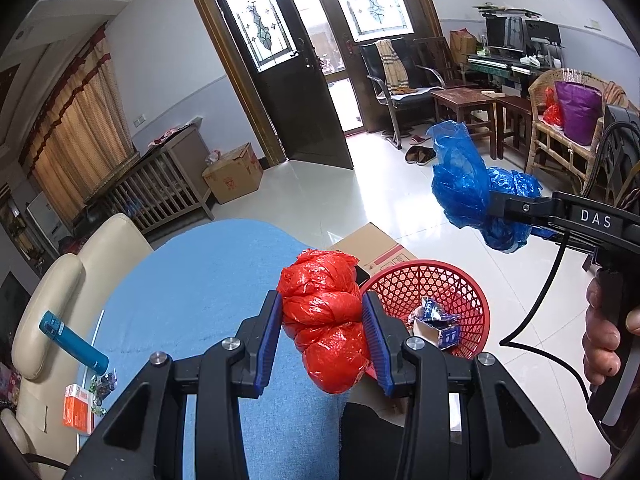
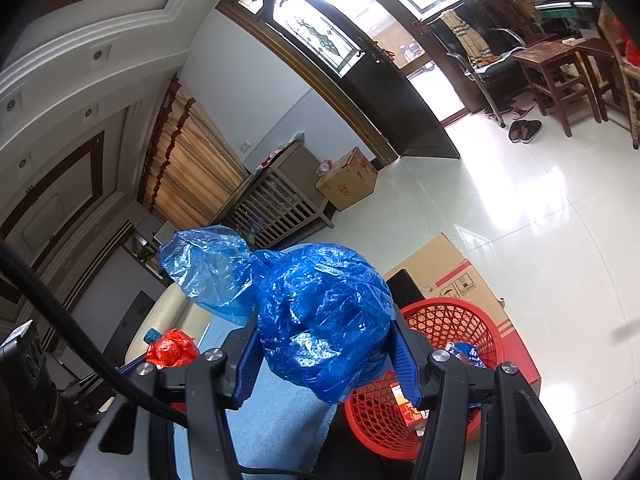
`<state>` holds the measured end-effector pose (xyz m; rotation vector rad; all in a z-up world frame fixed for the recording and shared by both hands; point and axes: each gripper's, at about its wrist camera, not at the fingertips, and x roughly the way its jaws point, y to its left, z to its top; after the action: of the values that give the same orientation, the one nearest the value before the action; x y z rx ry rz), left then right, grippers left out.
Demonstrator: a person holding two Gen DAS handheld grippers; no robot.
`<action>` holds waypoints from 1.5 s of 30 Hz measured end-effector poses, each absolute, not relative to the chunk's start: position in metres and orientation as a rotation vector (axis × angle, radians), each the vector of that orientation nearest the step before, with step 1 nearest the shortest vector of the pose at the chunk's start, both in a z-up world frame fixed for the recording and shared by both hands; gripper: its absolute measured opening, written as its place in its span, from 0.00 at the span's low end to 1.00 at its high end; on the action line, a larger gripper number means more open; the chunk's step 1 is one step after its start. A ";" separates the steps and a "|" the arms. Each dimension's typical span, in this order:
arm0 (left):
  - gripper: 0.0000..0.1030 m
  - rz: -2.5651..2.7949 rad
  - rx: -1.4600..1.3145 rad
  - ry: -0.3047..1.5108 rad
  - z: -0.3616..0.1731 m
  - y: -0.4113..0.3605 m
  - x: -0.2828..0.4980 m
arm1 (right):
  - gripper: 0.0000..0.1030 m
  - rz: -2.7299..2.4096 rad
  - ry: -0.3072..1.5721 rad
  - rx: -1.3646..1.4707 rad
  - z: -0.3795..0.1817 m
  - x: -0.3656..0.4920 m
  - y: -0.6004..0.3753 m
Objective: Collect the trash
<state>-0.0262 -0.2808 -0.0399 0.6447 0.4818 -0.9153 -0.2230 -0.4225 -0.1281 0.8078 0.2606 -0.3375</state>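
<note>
My left gripper (image 1: 323, 322) is shut on a crumpled red plastic bag (image 1: 326, 320), held above the edge of the blue-covered table (image 1: 192, 280). To its right a red mesh basket (image 1: 452, 280) stands on the floor with crushed cartons (image 1: 434, 324) inside. Higher up on the right, my right gripper (image 1: 494, 210) is shut on a crumpled blue plastic bag (image 1: 468, 184). In the right wrist view that blue bag (image 2: 320, 320) fills the jaws of the right gripper (image 2: 324, 356), with the red basket (image 2: 460, 320) just below and to the right. The red bag (image 2: 172, 350) shows small at the left.
A cardboard box (image 1: 372, 248) lies behind the basket. On the table's left lie a teal bottle (image 1: 72, 342), an orange packet (image 1: 76, 406) and small wrappers (image 1: 104, 384). A cream sofa (image 1: 52, 300) borders the table. Chairs and wooden stools (image 1: 464, 108) stand across the glossy tiled floor.
</note>
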 end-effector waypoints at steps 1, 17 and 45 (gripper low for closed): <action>0.41 -0.916 0.647 0.482 -0.040 -0.282 -0.027 | 0.58 -0.339 0.260 0.810 -0.129 -0.224 -0.422; 0.41 -0.929 0.681 0.483 -0.046 -0.294 -0.031 | 0.58 -0.370 0.258 0.833 -0.134 -0.230 -0.424; 0.41 -0.949 0.747 0.497 -0.060 -0.323 -0.040 | 0.58 -0.414 0.245 0.899 -0.143 -0.239 -0.432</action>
<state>-0.0401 -0.3227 -0.0596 0.7466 0.4966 -0.9492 -0.2388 -0.4321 -0.1428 0.8993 0.2446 -0.4139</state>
